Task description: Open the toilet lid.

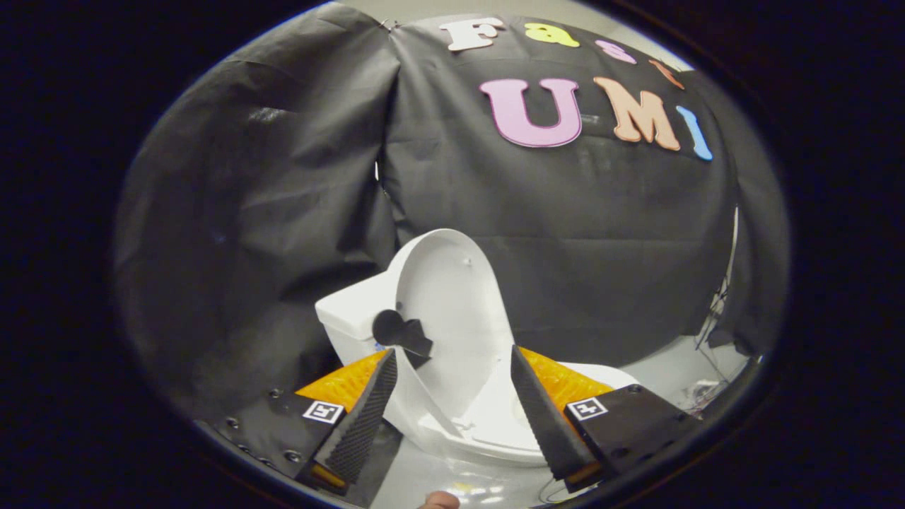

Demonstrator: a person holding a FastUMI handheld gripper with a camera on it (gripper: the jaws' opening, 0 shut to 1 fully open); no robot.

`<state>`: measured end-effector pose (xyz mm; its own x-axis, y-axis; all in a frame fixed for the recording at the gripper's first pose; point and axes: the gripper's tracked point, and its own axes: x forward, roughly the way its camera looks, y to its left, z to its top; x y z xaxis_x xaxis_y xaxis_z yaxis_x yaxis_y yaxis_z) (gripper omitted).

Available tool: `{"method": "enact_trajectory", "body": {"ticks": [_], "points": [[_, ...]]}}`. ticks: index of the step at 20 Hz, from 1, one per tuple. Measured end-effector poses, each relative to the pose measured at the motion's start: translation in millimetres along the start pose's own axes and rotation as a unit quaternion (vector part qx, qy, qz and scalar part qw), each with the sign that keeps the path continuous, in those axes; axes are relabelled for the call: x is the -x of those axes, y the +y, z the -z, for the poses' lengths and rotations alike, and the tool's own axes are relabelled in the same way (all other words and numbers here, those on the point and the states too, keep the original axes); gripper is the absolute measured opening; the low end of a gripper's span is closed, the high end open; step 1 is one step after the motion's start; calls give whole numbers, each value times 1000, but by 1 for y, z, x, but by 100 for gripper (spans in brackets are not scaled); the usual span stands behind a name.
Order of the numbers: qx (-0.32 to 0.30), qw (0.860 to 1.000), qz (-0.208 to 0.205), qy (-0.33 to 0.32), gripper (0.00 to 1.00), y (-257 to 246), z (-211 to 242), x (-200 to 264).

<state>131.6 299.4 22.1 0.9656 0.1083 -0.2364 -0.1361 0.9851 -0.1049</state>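
A small white toilet stands just ahead of my fingers on a pale floor. Its lid is raised, standing nearly upright and leaning back toward the tank, with its inner face turned to me. A black tab sticks out from the lid's left edge. My gripper is open, its two fingers spread to either side of the lid's lower part, with nothing pressed between them. The seat and bowl rim lie between and below the fingertips.
Black cloth walls the booth behind and to the left of the toilet. Thin cables hang at the right where the cloth meets the pale floor. A fingertip of a person shows low between the fingers.
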Motion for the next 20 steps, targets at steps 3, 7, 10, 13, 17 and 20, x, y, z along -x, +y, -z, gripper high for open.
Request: {"method": "enact_trajectory", "body": {"ticks": [3,7,10,13,17,20], "points": [[11,1000,0,-2,99,-18,0,24],[29,1000,3,-11,99,-43,-1,53],[44,999,0,-17,99,-61,-5,69],[36,999,22,-20,100,-98,-7,82],[34,999,20,-38,100,-122,-23,93],[47,998,22,-45,100,-145,-30,101]]}}
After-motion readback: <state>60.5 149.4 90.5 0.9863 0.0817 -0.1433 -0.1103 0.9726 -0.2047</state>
